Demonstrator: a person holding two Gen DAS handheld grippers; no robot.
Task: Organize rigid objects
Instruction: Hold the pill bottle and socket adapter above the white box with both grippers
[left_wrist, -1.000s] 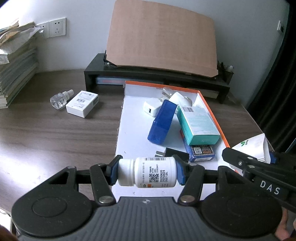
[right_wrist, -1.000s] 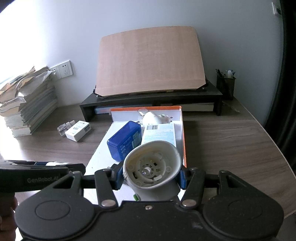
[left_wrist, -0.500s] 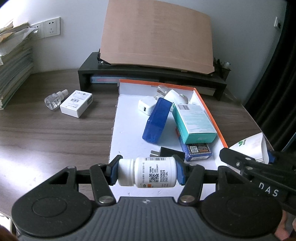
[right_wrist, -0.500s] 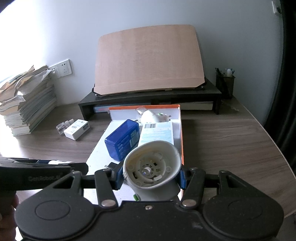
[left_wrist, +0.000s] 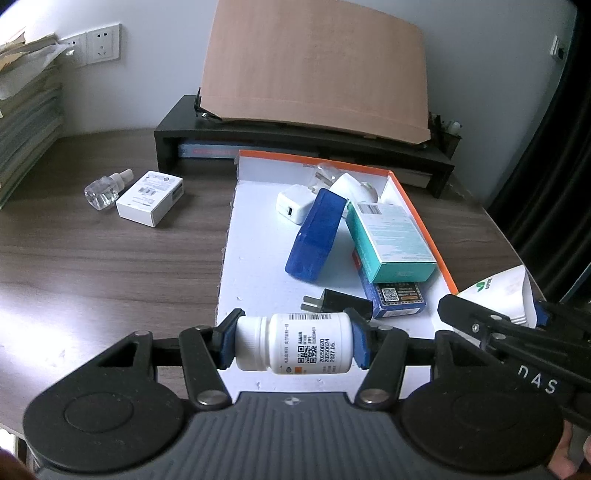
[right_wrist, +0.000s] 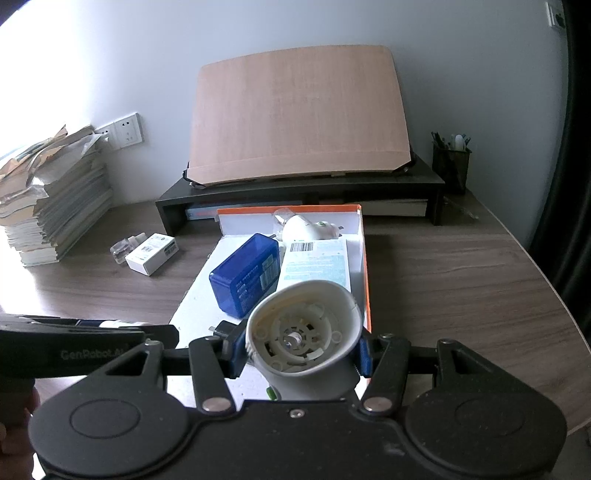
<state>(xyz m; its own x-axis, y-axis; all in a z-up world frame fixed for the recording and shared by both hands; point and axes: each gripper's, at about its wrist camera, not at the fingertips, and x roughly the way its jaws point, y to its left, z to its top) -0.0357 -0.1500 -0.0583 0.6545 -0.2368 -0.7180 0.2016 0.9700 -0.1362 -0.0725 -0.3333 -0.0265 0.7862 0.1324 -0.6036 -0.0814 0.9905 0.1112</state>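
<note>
Wood-grain table spreads ahead of both tongs, carrying a white tray with an orange rim. Just beyond the left tongs lie a blue case, a teal box and a black plug, the plug mostly hidden from the right wrist. Left tongs clamp a white pill bottle sideways over the tray's near end. Right tongs grip a white funnel-shaped part; only their camera shows its ribbed inside.

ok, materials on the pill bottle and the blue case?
Pill bottle: looks like opaque white plastic, smooth, slightly glossy, with a printed paper-like label. Blue case: probably translucent blue plastic; its rounded edges catch soft highlights.
</note>
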